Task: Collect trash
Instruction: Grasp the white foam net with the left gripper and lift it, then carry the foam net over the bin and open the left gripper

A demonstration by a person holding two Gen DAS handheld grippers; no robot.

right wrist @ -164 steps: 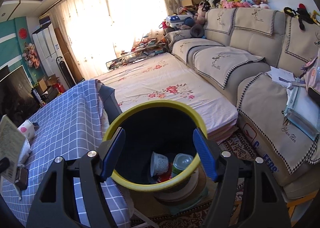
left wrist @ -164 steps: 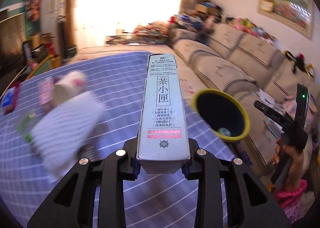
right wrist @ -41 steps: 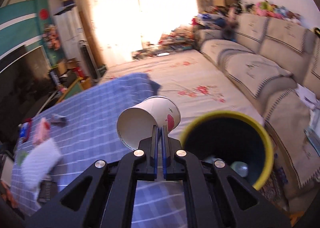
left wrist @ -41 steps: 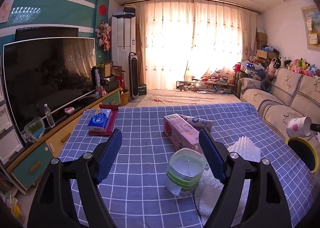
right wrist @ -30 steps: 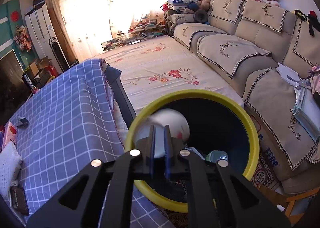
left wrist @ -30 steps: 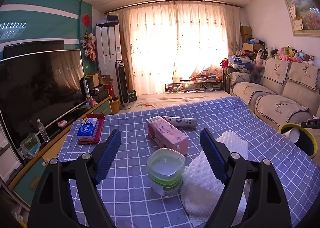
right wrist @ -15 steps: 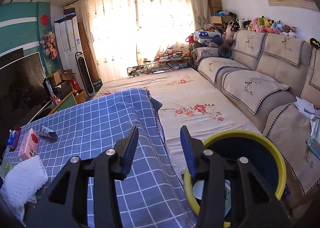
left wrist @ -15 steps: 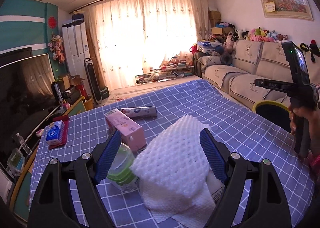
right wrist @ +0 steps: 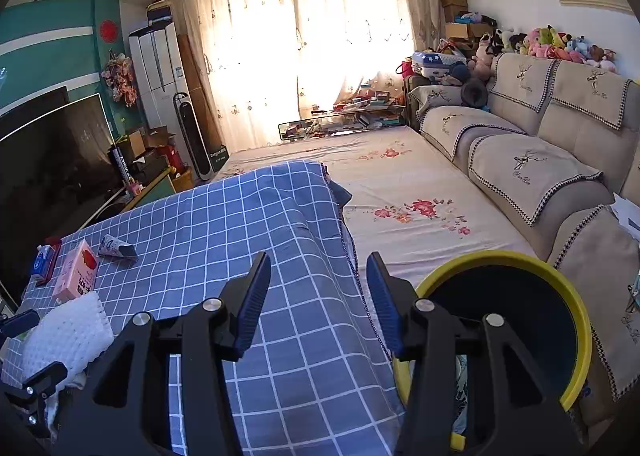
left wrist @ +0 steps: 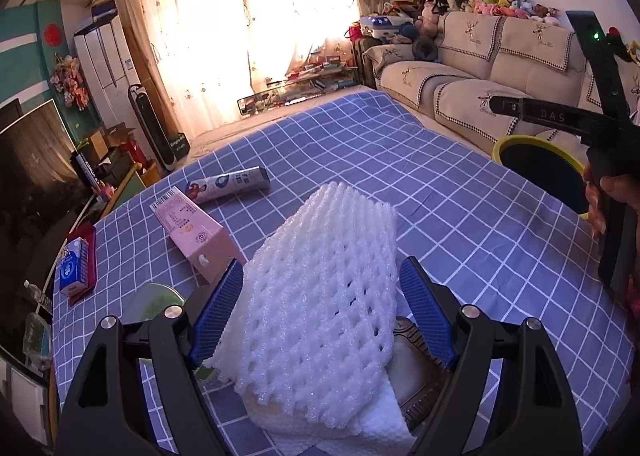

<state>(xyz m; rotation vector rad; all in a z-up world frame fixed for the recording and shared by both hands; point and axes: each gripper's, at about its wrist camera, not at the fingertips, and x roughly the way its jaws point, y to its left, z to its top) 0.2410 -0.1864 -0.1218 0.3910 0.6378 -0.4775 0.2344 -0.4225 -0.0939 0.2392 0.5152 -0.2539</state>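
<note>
On the blue checked tablecloth (left wrist: 460, 195), a tissue pack (left wrist: 74, 266) lies at nine o'clock, then a pink carton (left wrist: 192, 232) and a toothpaste tube (left wrist: 228, 185) at eleven. The left gripper (left wrist: 320, 312) is spread wide around the white foam netting (left wrist: 324, 296) (pads not pressing), so the pick-up step is in hand; next it needs to squeeze and lift. At three o'clock, the right gripper (right wrist: 318, 296), empty, is opening beside the yellow-rimmed bin (right wrist: 576, 336).

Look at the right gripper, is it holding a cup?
No, the right gripper has nothing between its opening jaws; only the checked tablecloth shows behind them, with the yellow-rimmed bin beside it.
</note>
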